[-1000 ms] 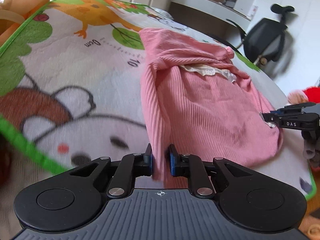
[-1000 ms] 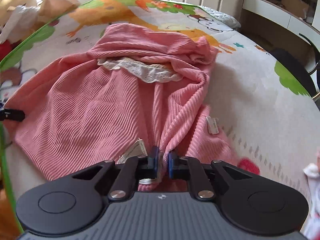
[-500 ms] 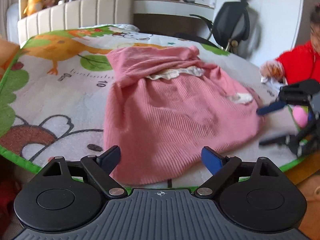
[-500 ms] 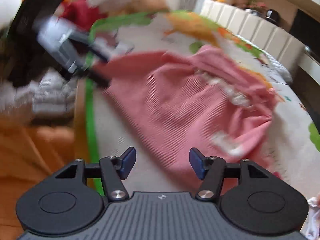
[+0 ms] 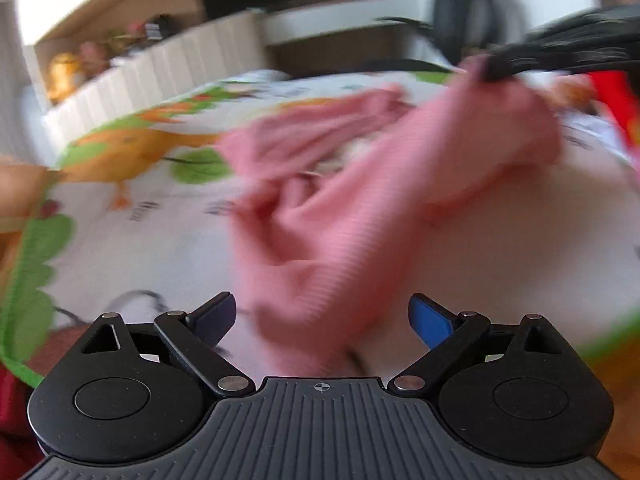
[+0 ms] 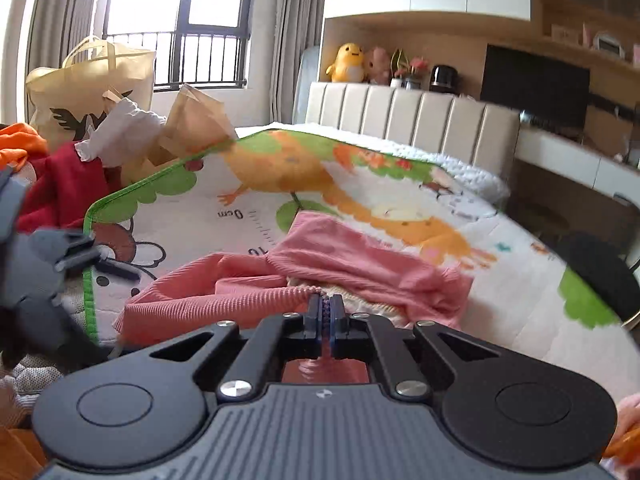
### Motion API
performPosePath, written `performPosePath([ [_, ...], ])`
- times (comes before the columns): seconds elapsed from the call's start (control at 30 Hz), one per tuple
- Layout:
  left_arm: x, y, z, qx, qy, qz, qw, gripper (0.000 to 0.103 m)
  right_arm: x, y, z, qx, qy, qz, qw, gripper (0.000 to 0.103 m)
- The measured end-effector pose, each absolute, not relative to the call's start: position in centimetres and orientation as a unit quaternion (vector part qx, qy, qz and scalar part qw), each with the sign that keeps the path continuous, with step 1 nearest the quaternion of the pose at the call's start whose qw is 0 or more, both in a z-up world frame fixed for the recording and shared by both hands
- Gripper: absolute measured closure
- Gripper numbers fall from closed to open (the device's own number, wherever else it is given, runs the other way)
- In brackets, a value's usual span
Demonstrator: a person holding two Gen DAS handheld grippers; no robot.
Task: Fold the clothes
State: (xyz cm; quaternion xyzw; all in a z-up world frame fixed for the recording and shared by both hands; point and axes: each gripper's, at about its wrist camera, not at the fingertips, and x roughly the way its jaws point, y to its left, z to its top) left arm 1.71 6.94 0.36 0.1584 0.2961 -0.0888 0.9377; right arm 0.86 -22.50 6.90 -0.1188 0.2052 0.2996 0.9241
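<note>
A pink ribbed garment (image 5: 360, 208) lies on the cartoon play mat (image 5: 132, 216) that covers the bed. The left wrist view is blurred. My left gripper (image 5: 322, 320) is open and empty, with the garment's near hem between and beyond its fingers. My right gripper (image 6: 329, 312) is shut on a fold of the pink garment (image 6: 352, 264) and lifts it above the mat. It shows in the left wrist view (image 5: 500, 72) at the upper right, holding the raised cloth. The left gripper shows at the left of the right wrist view (image 6: 116, 268).
A cream upholstered headboard (image 6: 412, 116) stands at the far end of the bed. A beige tote bag (image 6: 88, 84), a paper bag and a pile of red and orange clothes (image 6: 60, 184) lie at the left. A black office chair (image 5: 472, 24) stands by the white desk.
Both grippers let go of the garment and opened. The right gripper then shut on a fold of it and lifted it. The left stays open near the hem.
</note>
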Motion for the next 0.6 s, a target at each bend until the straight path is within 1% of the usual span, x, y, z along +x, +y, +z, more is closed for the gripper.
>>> performPosePath([
  [0.03,2.4,7.5,0.9,0.154,0.281,-0.064,0.945,0.006,0.3,-22.7,6.7,-0.13,0.202,0.295,0.925,0.094],
  [0.07,3.0,8.2,1.5,0.148,0.266,-0.039,0.952,0.006,-0.3,-22.8,6.2,-0.143,0.203,0.289,0.924,0.078],
  [0.1,3.7,8.9,2.1,0.143,0.251,-0.013,0.957,0.006,-0.9,-23.0,5.5,-0.156,0.207,0.285,0.923,0.053],
  [0.13,4.3,9.7,2.7,0.132,0.24,0.006,0.962,0.006,-1.5,-23.0,4.6,-0.17,0.212,0.283,0.92,0.043],
  [0.17,4.7,10.4,3.3,0.117,0.234,0.019,0.965,0.006,-2.1,-23.0,3.6,-0.185,0.219,0.283,0.915,0.037],
  [0.27,5.5,12.0,4.6,0.082,0.22,0.04,0.971,0.006,-3.3,-21.7,0.6,-0.239,0.246,0.294,0.892,0.037],
  [0.37,5.3,12.2,5.1,0.069,0.214,0.041,0.973,0.006,-3.6,-20.0,-1.6,-0.289,0.255,0.296,0.874,0.033],
  [0.43,4.8,12.0,5.0,0.069,0.215,0.035,0.974,0.006,-3.3,-18.8,-2.4,-0.318,0.243,0.284,0.871,0.025],
  [0.47,4.6,11.9,4.9,0.07,0.215,0.032,0.974,0.006,-2.8,-18.4,-2.6,-0.335,0.232,0.268,0.873,0.017],
  [0.53,4.4,11.9,4.4,0.074,0.22,0.027,0.972,0.006,-1.4,-17.8,-2.5,-0.376,0.202,0.218,0.878,0.021],
  [0.57,4.2,12.0,4.2,0.076,0.223,0.026,0.972,0.006,-0.6,-17.8,-2.1,-0.383,0.184,0.187,0.886,0.024],
  [0.6,3.9,12.1,4.0,0.078,0.226,0.025,0.971,0.006,0.4,-18.3,-1.1,-0.373,0.164,0.15,0.901,0.025],
])
